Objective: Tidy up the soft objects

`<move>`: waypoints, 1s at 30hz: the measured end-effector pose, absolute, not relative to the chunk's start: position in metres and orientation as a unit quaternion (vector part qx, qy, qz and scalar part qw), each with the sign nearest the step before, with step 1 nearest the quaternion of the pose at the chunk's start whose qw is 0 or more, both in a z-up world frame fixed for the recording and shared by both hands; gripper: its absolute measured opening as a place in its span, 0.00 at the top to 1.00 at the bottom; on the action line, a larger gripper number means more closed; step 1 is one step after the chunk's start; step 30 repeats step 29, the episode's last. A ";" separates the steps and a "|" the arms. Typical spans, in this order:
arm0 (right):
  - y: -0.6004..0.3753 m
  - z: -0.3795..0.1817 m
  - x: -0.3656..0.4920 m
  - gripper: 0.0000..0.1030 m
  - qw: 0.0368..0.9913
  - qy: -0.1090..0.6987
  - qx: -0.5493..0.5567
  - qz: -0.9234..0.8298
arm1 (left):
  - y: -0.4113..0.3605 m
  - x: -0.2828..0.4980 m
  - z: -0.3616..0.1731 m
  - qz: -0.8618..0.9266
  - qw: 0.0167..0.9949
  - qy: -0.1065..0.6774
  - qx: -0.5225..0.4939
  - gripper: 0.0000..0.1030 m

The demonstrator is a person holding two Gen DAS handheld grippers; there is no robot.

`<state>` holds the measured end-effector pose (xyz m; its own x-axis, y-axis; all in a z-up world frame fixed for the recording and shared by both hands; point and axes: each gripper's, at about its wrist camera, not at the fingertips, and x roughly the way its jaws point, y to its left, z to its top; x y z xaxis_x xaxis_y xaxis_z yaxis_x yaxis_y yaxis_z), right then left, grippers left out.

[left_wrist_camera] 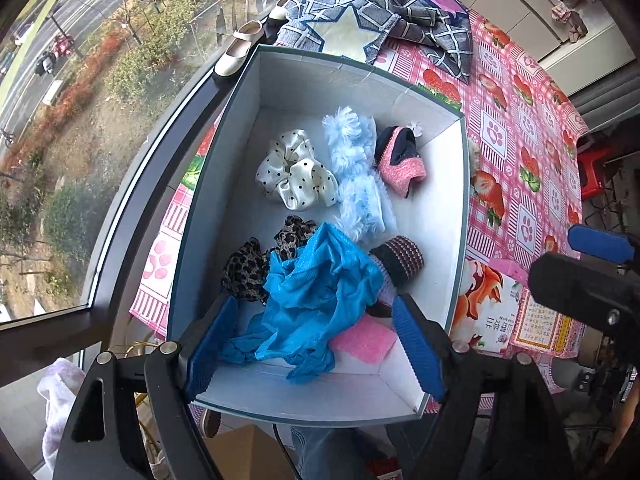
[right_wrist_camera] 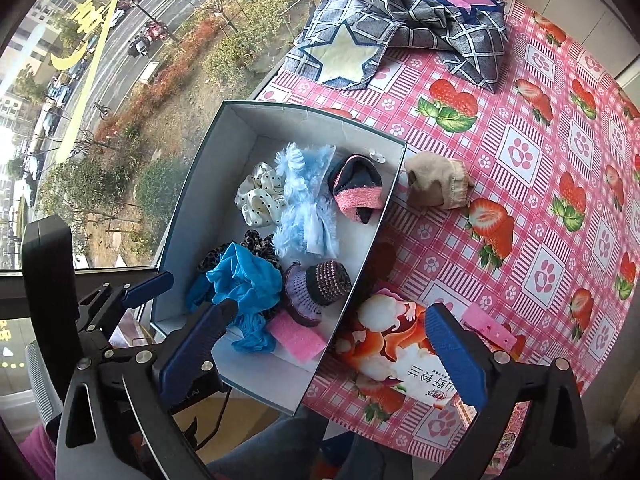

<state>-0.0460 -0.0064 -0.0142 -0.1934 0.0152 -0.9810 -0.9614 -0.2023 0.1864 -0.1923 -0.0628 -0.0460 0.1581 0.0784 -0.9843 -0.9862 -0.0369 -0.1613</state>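
Your left gripper [left_wrist_camera: 316,344] stands spread wide over the blue cloth [left_wrist_camera: 320,284] in the box [left_wrist_camera: 440,224]. Your right gripper [right_wrist_camera: 332,344] gapes empty; beige sock [right_wrist_camera: 436,186] lies at 1 o'clock.

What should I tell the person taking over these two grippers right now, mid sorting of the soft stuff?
Left gripper: open, empty, over the near end of the box, with the blue cloth between its fingers.
Right gripper: open, empty, straddling the box's near right wall.
Done: the dotted scrunchie, fluffy blue piece, pink sock, leopard scrunchie, striped sock and pink sponge lie in the box.
Left: the beige sock on the tablecloth beside the box; the checked cloth at the far edge.
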 end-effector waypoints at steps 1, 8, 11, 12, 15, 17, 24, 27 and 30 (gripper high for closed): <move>-0.009 -0.013 -0.045 0.01 0.406 0.486 -0.488 0.601 | -0.066 -0.192 -0.045 0.488 0.547 0.434 -0.523 0.20; -0.032 -0.015 -0.044 0.01 0.402 0.504 -0.485 0.591 | -0.078 -0.192 -0.034 0.492 0.555 0.433 -0.512 0.20; -0.036 -0.016 -0.044 0.01 0.400 0.510 -0.483 0.588 | -0.078 -0.191 -0.029 0.494 0.560 0.435 -0.503 0.20; -0.037 -0.014 -0.044 0.01 0.403 0.509 -0.481 0.589 | -0.078 -0.190 -0.028 0.495 0.561 0.435 -0.500 0.20; -0.038 -0.007 -0.043 0.01 0.411 0.505 -0.474 0.593 | -0.079 -0.189 -0.026 0.495 0.565 0.437 -0.495 0.20; -0.040 -0.006 -0.043 0.01 0.413 0.506 -0.472 0.592 | -0.079 -0.190 -0.024 0.497 0.565 0.436 -0.493 0.20; -0.046 0.000 -0.043 0.01 0.419 0.504 -0.466 0.594 | -0.078 -0.195 -0.021 0.497 0.567 0.421 -0.503 0.20; -0.048 0.003 -0.043 0.01 0.422 0.501 -0.464 0.597 | -0.080 -0.201 -0.020 0.488 0.577 0.394 -0.523 0.20; -0.049 0.004 -0.043 0.01 0.422 0.500 -0.463 0.598 | -0.081 -0.207 -0.018 0.477 0.583 0.376 -0.540 0.20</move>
